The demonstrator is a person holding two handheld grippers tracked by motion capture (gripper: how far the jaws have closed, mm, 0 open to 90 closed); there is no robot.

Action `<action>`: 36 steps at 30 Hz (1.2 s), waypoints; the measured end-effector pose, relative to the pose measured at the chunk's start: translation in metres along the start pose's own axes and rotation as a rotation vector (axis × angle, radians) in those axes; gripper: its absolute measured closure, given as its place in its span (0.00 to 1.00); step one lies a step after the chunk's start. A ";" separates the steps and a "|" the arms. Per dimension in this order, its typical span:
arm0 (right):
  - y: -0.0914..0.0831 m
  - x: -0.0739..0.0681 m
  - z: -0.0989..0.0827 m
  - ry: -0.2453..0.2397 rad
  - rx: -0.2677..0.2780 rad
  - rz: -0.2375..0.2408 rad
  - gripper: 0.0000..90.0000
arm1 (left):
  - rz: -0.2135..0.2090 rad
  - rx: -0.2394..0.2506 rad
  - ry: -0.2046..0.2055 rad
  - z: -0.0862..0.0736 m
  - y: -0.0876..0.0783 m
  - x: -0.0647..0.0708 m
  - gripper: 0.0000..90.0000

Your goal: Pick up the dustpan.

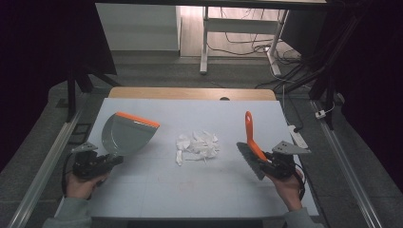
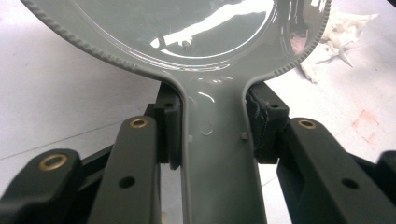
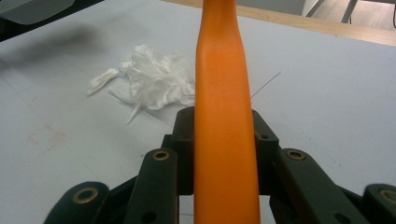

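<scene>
Dustpan (image 1: 127, 134) on the left side of the surface (image 1: 157, 185), we're gripping its handle with our left tongs (image 1: 112, 160). Shredded tissue (image 1: 197, 145) is sitting in the middle. Over on the right, our right tongs (image 1: 266, 160) are clamping the orange-handled brush (image 1: 251, 142).

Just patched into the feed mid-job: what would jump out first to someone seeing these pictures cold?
First, the white heap of torn paper scraps at the middle of the table. On its left lies a grey dustpan with an orange lip, its handle clamped in the left hand-held gripper. On its right, the right hand-held gripper grips the orange-handled brush.
</scene>
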State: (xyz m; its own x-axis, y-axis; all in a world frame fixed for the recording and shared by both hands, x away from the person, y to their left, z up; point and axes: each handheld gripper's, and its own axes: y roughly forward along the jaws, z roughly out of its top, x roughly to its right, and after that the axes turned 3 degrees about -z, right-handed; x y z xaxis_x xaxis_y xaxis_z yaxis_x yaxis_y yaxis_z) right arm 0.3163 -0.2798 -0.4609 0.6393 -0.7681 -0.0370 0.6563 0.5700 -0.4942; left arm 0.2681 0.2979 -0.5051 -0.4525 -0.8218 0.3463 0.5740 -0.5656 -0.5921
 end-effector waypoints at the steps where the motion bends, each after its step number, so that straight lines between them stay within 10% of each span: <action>1: 0.000 0.000 0.000 0.000 -0.001 0.000 0.78 | -0.004 0.000 0.007 0.000 -0.001 0.000 0.68; 13: 0.000 0.000 0.000 0.000 -0.001 0.000 0.78 | -0.053 -0.044 0.165 0.004 -0.007 0.012 0.68; 36: 0.005 -0.004 0.001 0.005 -0.009 0.019 0.78 | -0.195 -0.161 0.327 0.002 -0.006 0.027 0.68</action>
State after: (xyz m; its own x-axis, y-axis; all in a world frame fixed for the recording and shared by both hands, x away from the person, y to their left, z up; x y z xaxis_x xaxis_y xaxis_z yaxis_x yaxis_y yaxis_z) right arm 0.3175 -0.2736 -0.4628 0.6493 -0.7589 -0.0509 0.6404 0.5816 -0.5016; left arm 0.2535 0.2786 -0.4909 -0.7501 -0.6202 0.2296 0.3532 -0.6692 -0.6538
